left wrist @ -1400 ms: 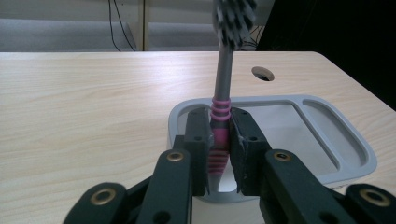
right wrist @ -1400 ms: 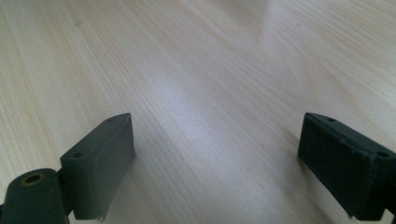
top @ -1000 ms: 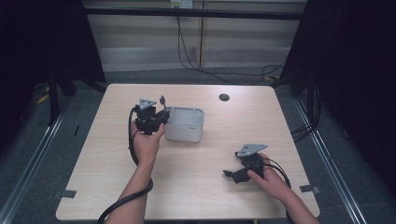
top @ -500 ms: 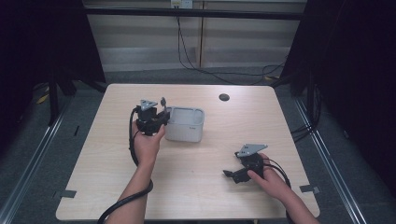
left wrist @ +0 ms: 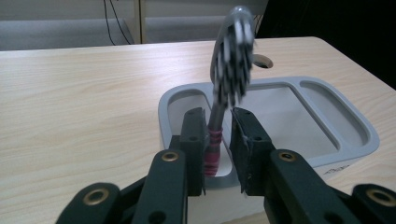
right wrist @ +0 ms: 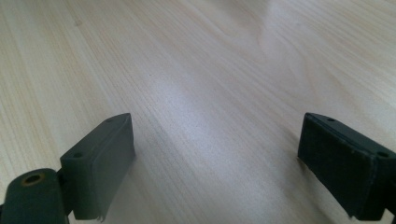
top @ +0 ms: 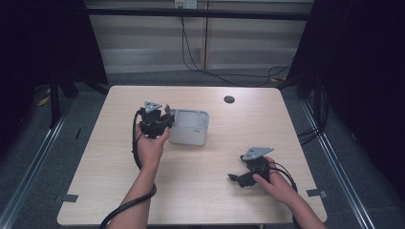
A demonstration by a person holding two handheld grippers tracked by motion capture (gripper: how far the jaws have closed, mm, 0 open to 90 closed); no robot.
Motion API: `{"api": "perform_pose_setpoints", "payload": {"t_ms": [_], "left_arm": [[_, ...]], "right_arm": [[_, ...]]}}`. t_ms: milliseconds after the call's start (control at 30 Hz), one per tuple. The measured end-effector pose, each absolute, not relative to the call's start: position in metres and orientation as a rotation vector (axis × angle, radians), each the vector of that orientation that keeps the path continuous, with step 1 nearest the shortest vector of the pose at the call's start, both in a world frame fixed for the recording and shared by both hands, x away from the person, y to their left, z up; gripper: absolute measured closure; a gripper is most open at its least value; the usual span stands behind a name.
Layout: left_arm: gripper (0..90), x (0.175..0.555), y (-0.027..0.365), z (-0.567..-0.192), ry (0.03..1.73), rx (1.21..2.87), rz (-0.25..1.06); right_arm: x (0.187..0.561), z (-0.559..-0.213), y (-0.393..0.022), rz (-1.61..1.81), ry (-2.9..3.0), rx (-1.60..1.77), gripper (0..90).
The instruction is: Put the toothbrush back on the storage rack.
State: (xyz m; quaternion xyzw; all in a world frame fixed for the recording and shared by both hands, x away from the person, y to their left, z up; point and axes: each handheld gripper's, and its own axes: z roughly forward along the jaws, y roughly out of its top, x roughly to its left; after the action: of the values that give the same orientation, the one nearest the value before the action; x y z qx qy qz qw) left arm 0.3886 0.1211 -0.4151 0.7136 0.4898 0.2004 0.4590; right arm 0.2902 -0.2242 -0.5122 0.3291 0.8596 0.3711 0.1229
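A brush [left wrist: 232,56] with a grey bristled head and a pink ribbed handle stands upright in the end slot of a grey compartment tray [left wrist: 345,119]; its head is blurred. My left gripper [left wrist: 218,123] has its jaws either side of the handle. They have just been opening, and a gap shows between the handle and the right-hand pad. In the high view the left gripper [top: 165,117] sits at the tray's [top: 190,112] left end. My right gripper [top: 237,171] rests on the table at the front right. Its jaws [right wrist: 219,140] stand wide apart over bare wood.
The light wooden table [top: 110,167] has a round cable hole [top: 229,99] near its far edge. Cables trail from both grippers toward the near edge. Dark curtains and floor rails flank the table.
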Motion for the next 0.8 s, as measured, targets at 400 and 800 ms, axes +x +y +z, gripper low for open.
{"api": "perform_pose_setpoints", "payload": {"t_ms": [400, 800], "left_arm": [[67.9, 0.3877, 0.1232, -0.4141, 1.208, 1.748, 0.511], [47.6, 0.3877, 0.1312, -0.4156, 1.224, 1.713, 0.536]], "right_arm": [[0.2904, -0.5121, -0.2239, 1.084, 2.507, 0.962, 10.2], [0.2909, -0.5122, -0.2236, 1.083, 2.509, 0.959, 10.2]]}}
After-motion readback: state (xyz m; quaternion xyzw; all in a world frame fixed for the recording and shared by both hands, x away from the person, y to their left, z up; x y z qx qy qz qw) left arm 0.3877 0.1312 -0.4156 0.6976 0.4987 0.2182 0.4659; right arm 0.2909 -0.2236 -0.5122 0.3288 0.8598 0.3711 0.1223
